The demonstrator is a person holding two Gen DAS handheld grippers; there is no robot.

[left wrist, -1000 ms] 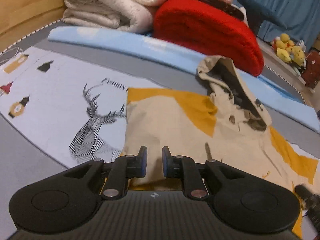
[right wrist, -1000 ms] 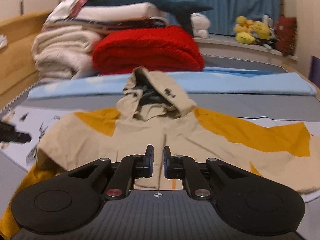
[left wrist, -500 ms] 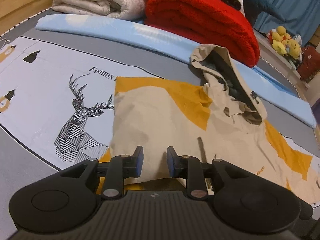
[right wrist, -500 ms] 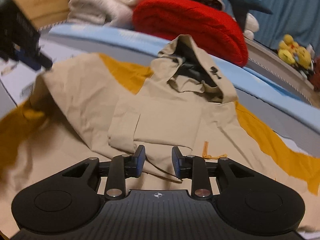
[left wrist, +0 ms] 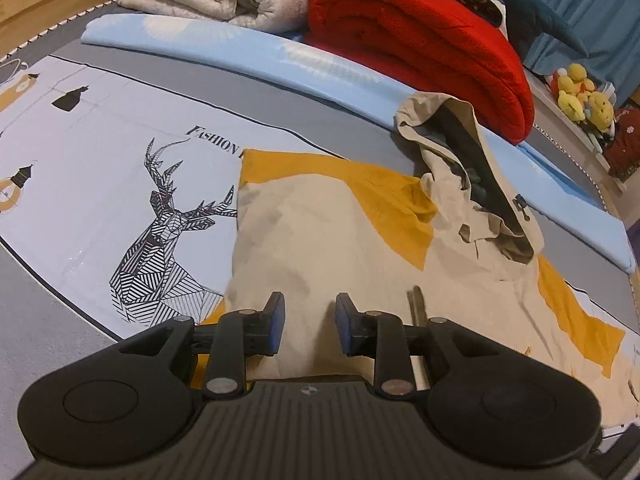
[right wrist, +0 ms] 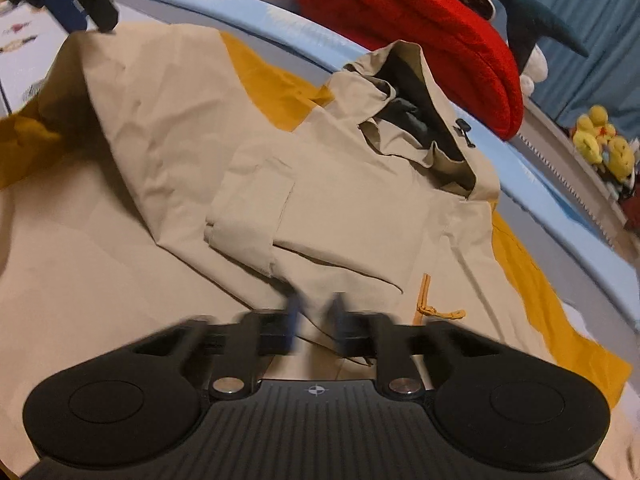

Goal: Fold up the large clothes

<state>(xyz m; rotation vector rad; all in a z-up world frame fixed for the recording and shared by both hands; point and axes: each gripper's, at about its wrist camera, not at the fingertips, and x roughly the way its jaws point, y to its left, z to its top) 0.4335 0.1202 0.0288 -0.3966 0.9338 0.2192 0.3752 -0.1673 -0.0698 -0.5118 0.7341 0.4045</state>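
One fold looks done and most of the job is left, as I judge it. Starting at the left of the bed, the deer-print sheet (left wrist: 120, 184) lies bare, and the beige and mustard hooded jacket (left wrist: 320, 232) begins just beside the deer, spread flat across the mattress. Its near sleeve is already laid over the chest (right wrist: 168, 128), with the cuff (right wrist: 240, 228) resting near the front pocket. The left gripper (left wrist: 308, 316) hovers over that folded side with its jaws apart and only flat cloth showing in the gap; I see no pinch. Further along, the right gripper (right wrist: 314, 316) is blurred low over the jacket's front near the orange drawcord (right wrist: 424, 304); its jaws have just been closing and seem to have come together, but whether a fold of cloth is caught between them I cannot tell. The hood (right wrist: 420, 120) stands crumpled, the far sleeve (right wrist: 552, 320) lies stretched out to the right, and the hem is not yet brought up, so both remain to be folded
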